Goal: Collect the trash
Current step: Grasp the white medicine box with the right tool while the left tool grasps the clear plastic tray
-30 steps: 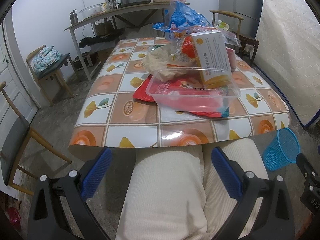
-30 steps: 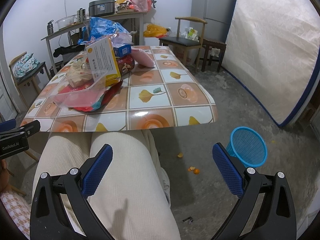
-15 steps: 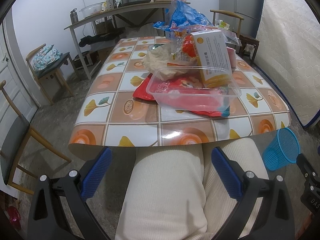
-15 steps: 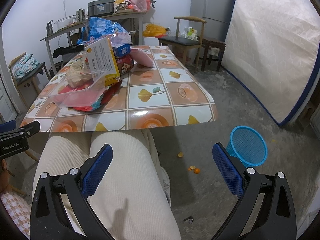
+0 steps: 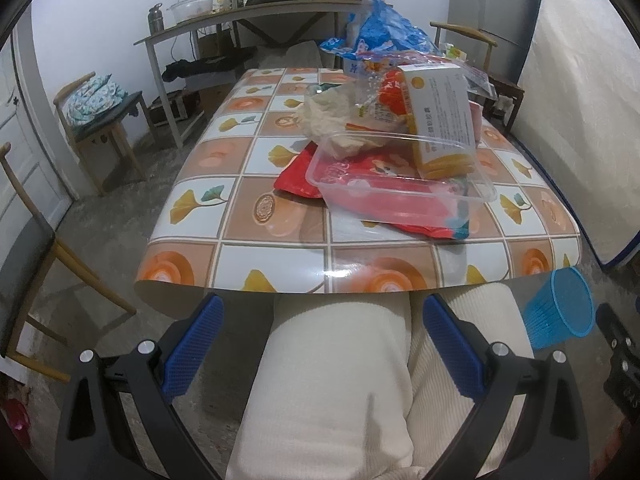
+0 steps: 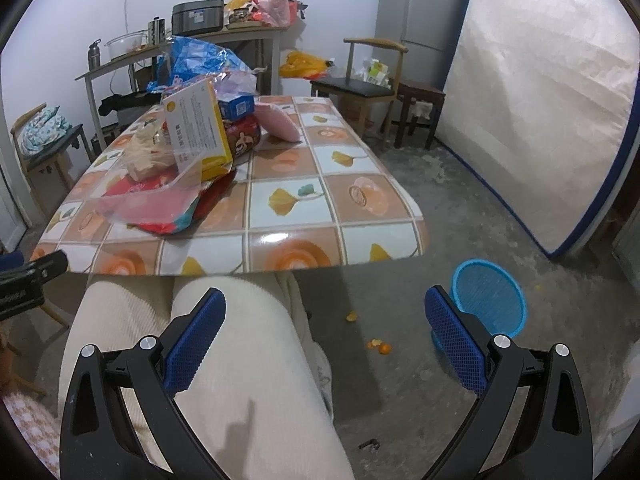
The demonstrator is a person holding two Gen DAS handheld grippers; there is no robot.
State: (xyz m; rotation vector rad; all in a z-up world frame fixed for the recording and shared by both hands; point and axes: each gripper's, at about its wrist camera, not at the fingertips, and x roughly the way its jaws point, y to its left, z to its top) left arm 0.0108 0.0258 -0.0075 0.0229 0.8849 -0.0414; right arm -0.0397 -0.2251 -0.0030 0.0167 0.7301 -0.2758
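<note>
Both the left gripper [image 5: 323,334] and right gripper [image 6: 326,330] hang empty, jaws apart, while the near clear plastic tray [image 5: 400,188] looks light, flimsy, best pinched by its rim.

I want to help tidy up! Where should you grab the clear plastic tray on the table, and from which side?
Probably the near rim of the clear plastic tray, coming from the person's side of the table. That thin lip faces the open left hand-held gripper and is bare, while a yellow box leans in the far end.

Trash pile [image 5: 400,152] mid-table; right half [image 6: 340,184] bare.
</note>
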